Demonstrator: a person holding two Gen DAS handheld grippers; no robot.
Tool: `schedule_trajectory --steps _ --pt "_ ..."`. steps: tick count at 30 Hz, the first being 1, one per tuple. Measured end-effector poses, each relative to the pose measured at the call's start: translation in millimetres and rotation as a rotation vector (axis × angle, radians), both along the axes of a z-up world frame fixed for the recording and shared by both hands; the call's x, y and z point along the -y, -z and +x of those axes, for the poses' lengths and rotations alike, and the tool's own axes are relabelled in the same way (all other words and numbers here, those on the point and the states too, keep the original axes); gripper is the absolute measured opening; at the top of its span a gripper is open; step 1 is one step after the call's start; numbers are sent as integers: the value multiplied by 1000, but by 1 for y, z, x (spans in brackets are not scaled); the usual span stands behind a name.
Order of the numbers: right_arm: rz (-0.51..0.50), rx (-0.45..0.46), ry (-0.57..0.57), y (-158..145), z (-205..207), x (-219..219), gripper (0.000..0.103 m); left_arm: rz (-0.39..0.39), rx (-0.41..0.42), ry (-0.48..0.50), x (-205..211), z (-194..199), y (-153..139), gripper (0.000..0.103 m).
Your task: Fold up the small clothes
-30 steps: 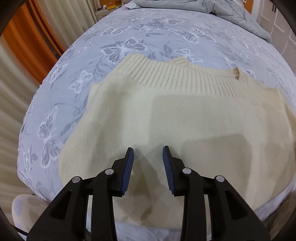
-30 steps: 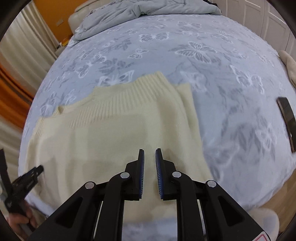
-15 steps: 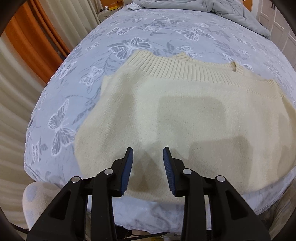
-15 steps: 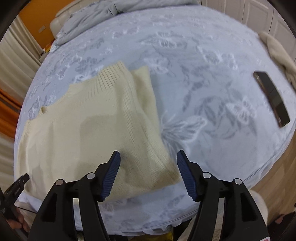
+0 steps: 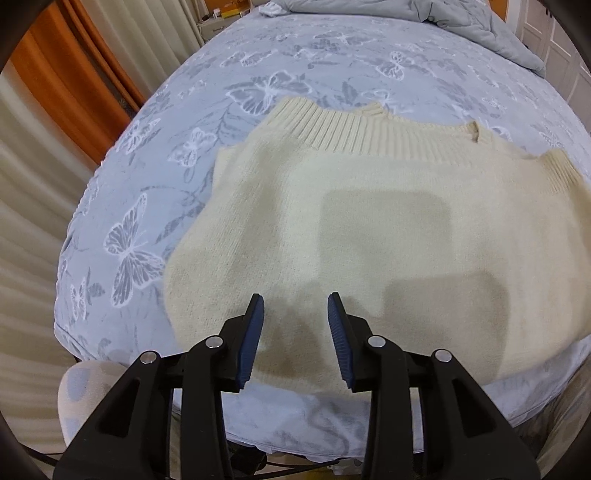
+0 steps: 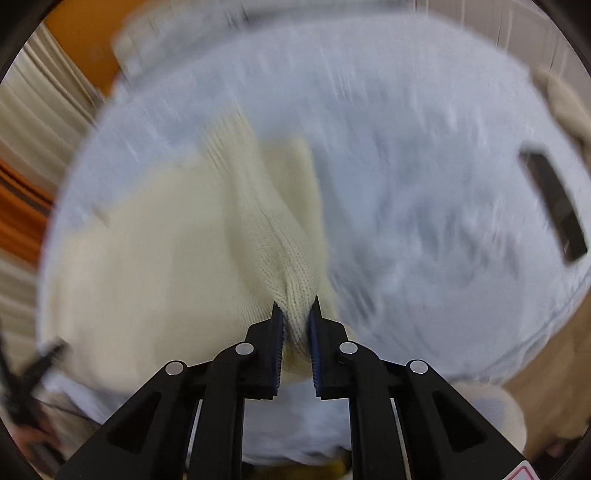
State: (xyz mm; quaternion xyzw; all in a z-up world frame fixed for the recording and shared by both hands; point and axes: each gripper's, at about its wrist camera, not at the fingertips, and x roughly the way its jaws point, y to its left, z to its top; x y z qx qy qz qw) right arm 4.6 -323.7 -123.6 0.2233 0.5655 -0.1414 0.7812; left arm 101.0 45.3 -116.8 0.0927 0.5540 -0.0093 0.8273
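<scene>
A cream knitted sweater [image 5: 369,229] lies spread on the bed, its ribbed hem toward the far side. My left gripper [image 5: 294,308] is open and empty, hovering over the sweater's near edge. My right gripper [image 6: 295,314] is shut on the sweater's near right corner [image 6: 291,295] and lifts a ridge of knit off the bed. The right wrist view is blurred by motion. The sweater's body [image 6: 147,236] stretches left of that ridge.
The bed has a grey-blue butterfly sheet [image 5: 258,88] with a grey duvet [image 5: 461,18] bunched at the far end. A dark phone [image 6: 554,206] lies on the sheet at the right. Another cream garment [image 6: 561,103] lies at the far right. Curtains [image 5: 55,110] hang at the left.
My right gripper opened wide, moved to the sweater's right corner, then closed on it and pulled it up. My left gripper drew back toward the near edge, still open.
</scene>
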Motion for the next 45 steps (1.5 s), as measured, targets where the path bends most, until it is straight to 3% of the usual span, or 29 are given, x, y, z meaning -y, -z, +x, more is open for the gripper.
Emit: schedule_trajectory --steps 2,7,10,13,14,16,17,18,19,20,22,24,25,28,29,31,33,35,39,41,44,45 --pt "26 -17 27 13 -4 3 15 -26 -28 -14 -4 2 6 36" --pt "-16 56 60 -18 3 3 35 -164 -10 -105 -30 1 -6 38" --pt "-71 132 59 -39 17 5 61 -224 37 -171 -42 12 -22 56" --pt "-116 131 -3 -39 50 1 77 -224 62 -218 -47 40 -26 80" --pt "-129 104 -24 -32 62 1 78 -213 54 -224 -48 51 -22 82" --pt "-141 15 -42 -8 85 0 73 -190 32 -237 -51 72 -8 82" --pt "-112 -14 -43 -2 92 0 40 -177 14 -247 -53 83 4 78" --pt "-71 -3 -43 -1 94 -1 16 -178 -5 -251 -54 90 11 68" --pt "-27 26 -41 -6 95 -2 9 -190 -35 -243 -56 95 17 41" --pt "-15 73 -32 -17 94 -3 9 -212 -56 -240 -58 99 19 27" --pt "-24 223 -31 -56 85 -5 8 -290 -8 -254 -64 100 3 12" --pt "-21 288 -5 -69 75 3 8 -316 8 -250 -66 100 -5 12" --pt "-37 274 7 -62 74 9 8 -307 5 -254 -65 101 -3 12" --pt "-32 6 -6 16 81 24 10 -206 -71 -214 -57 108 30 14" --pt "12 4 5 27 77 28 10 -184 -47 -200 -54 107 31 16" --pt "25 61 74 5 68 31 23 -179 -18 -182 -51 101 18 19" --pt "17 139 100 -28 53 24 27 -243 -1 -216 -58 90 3 32" --pt "12 177 66 -46 43 15 28 -333 32 -256 -72 71 -12 49" --pt "36 124 -91 -46 20 -29 27 -297 23 -263 -80 34 -13 58" --pt "28 86 -149 -32 14 -50 27 -316 -2 -272 -84 15 -3 64" --pt "-60 -76 -228 23 16 -73 26 -332 -33 -300 -88 -5 11 71" --pt "-97 -60 -239 21 15 -77 25 -333 -45 -305 -88 -11 12 71"
